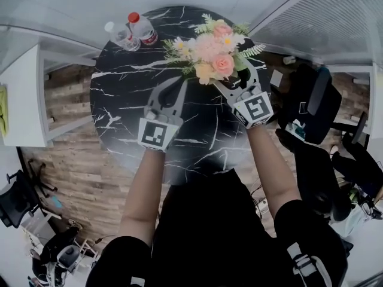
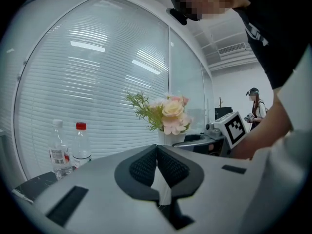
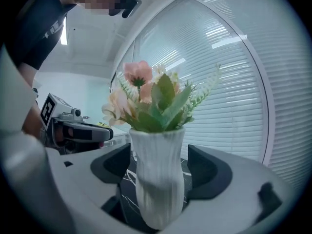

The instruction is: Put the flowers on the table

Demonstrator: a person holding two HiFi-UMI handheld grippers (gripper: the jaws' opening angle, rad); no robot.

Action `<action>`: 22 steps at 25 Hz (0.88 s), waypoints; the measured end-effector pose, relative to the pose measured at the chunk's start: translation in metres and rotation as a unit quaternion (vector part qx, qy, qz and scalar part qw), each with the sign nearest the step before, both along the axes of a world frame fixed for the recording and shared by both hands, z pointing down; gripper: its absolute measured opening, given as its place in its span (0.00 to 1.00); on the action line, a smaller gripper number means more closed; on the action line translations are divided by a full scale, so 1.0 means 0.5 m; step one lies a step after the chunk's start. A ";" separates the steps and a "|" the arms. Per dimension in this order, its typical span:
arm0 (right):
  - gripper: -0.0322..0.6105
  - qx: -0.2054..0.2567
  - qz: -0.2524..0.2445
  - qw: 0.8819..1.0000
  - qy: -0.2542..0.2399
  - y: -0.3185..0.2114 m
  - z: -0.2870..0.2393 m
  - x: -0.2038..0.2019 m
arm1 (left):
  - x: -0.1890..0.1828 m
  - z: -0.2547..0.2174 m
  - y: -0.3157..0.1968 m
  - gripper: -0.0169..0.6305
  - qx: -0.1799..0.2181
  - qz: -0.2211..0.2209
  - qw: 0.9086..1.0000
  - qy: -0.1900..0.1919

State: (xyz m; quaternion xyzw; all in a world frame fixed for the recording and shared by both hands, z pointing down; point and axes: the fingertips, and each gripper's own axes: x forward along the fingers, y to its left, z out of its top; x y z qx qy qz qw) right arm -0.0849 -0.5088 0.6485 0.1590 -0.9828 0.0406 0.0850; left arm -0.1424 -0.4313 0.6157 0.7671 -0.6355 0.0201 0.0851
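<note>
A bouquet of pink and peach flowers (image 1: 212, 49) stands in a white ribbed vase (image 3: 157, 174) at the far side of the round black marble table (image 1: 125, 94). My right gripper (image 1: 235, 76) is open. Its pads (image 3: 113, 164) sit on either side of the vase with a small gap at each side. My left gripper (image 1: 176, 82) hovers over the table to the left of the bouquet. It is shut with nothing in it, its pads (image 2: 145, 167) pressed together. In the left gripper view the flowers (image 2: 170, 113) show ahead and to the right.
Two plastic water bottles (image 1: 122, 36) (image 1: 142, 28) stand at the table's far left edge. A black office chair (image 1: 317, 100) is to the right of the table and a white cabinet (image 1: 21, 94) to the left. Window blinds (image 2: 97, 72) run behind the table.
</note>
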 end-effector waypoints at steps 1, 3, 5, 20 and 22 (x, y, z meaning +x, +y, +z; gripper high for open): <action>0.59 -0.001 0.001 1.000 0.002 0.005 -0.005 0.009 | 0.003 -0.007 0.006 0.05 0.001 0.002 1.000 -0.002; 0.59 -0.002 0.005 1.000 0.005 0.021 -0.016 0.028 | 0.010 -0.020 0.019 0.05 -0.001 0.008 1.000 -0.006; 0.58 -0.003 0.008 1.000 0.009 0.041 -0.035 0.047 | 0.020 -0.034 0.037 0.05 -0.007 0.014 1.000 -0.007; 0.15 -0.037 -0.036 0.998 -0.033 0.284 -0.330 0.112 | 0.127 -0.281 0.204 0.05 0.005 0.097 0.995 0.000; 0.09 -0.024 -0.046 0.998 -0.041 0.316 -0.367 0.114 | 0.141 -0.311 0.223 0.05 0.015 0.106 0.994 0.004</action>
